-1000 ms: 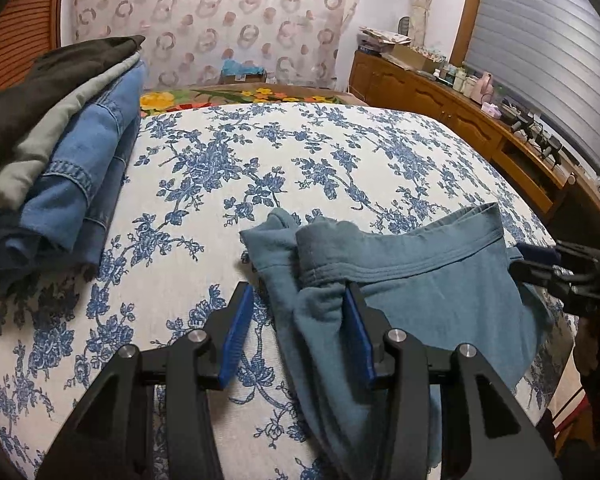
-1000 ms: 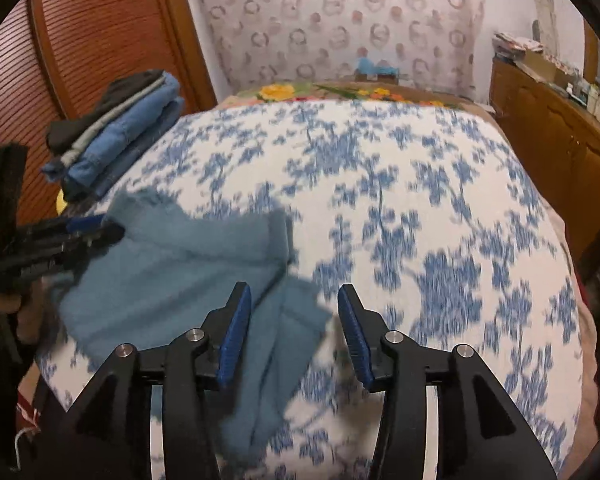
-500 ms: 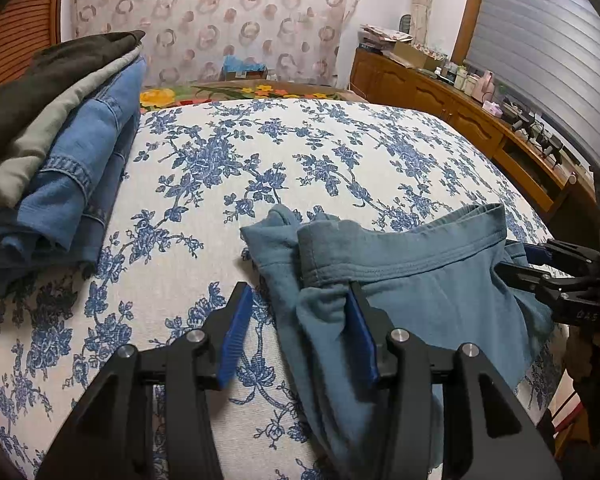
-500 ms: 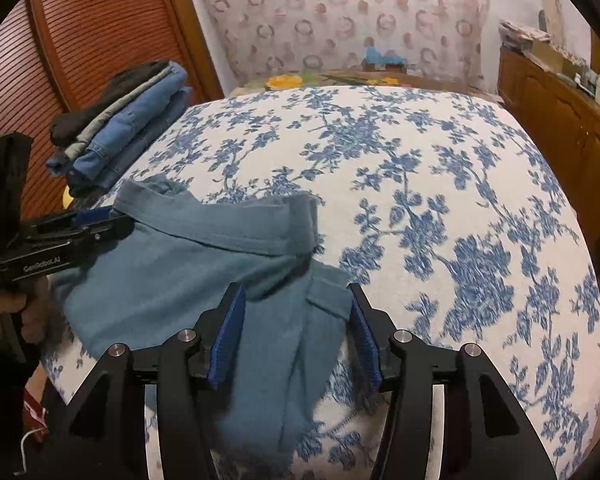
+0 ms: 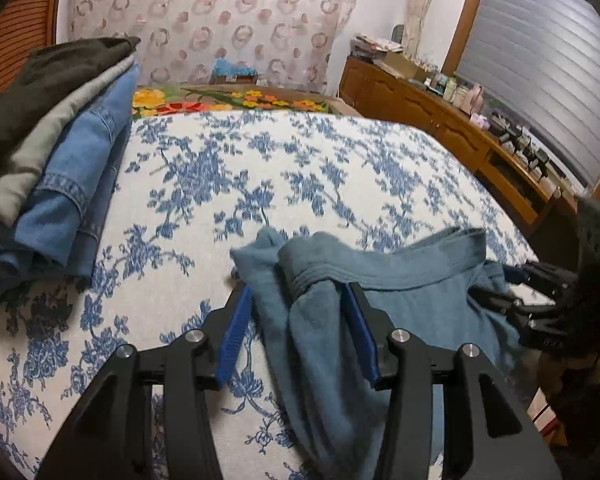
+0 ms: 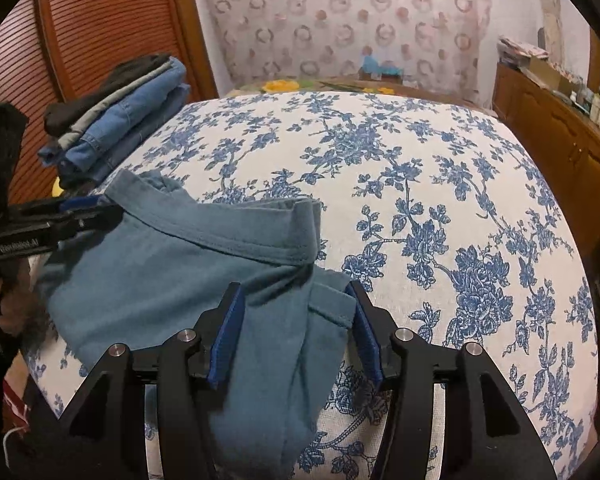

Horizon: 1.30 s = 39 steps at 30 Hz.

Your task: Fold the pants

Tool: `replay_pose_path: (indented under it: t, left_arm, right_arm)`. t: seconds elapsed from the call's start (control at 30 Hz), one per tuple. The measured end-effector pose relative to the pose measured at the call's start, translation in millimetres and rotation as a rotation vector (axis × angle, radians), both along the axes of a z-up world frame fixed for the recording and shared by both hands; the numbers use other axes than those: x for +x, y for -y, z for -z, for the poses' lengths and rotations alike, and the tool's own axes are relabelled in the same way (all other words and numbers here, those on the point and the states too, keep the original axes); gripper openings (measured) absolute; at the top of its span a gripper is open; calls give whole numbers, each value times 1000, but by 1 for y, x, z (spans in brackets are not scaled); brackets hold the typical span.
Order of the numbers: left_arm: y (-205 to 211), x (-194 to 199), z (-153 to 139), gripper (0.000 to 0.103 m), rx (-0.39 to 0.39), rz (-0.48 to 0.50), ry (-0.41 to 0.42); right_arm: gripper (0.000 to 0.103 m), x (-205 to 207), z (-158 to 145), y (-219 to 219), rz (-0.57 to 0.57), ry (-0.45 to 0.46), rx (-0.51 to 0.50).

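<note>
Between the blue pads of the left gripper (image 5: 296,324), a bunched corner of the teal pants (image 6: 188,276) hangs loosely; the jaws stand half-spread, not pinching. The right gripper (image 6: 296,320), jaws slightly wider than a second ago, straddles the opposite waistband corner, cloth between but unpressed. Both ends appear newly released onto the floral bedspread (image 6: 420,168), suggesting a fold just laid. Legs trail off the bed's near edge, unseen. Folded jeans (image 5: 76,184) are stacked nearby.
</note>
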<state>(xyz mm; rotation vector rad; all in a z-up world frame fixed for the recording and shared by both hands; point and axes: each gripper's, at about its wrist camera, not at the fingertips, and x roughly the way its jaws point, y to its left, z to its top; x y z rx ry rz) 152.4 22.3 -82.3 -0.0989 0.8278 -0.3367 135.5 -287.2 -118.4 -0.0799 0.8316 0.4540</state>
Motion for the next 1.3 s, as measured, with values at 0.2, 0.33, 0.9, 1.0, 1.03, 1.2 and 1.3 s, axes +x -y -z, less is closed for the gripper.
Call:
replay_pose_path:
  t: [0.2,0.33,0.9,1.0,1.03,1.2,1.3]
  left_arm:
    - [5,11,6,48,31,-5,-41]
    - [1,15,10,48,5,-8,-60]
    - [8,22,11,58,33,-8,-44]
    - [7,19,11,49,23,-8,-35]
    - [6,19,12,45,4,4,-39]
    - [7,14,9,24,-35,29,-46]
    - [6,9,6,22,-46,23,-39]
  right_arm:
    - [53,0,0,1,0,0,4]
    - [53,0,1,1,-1,0,7]
    - [53,0,1,1,-1,0,5]
    - [53,0,1,1,-1,1,6]
    - [53,0,1,1,-1,1,5]
    - [53,0,1,2,-1,1,7]
    - [52,-1,0,1,-2,2,6]
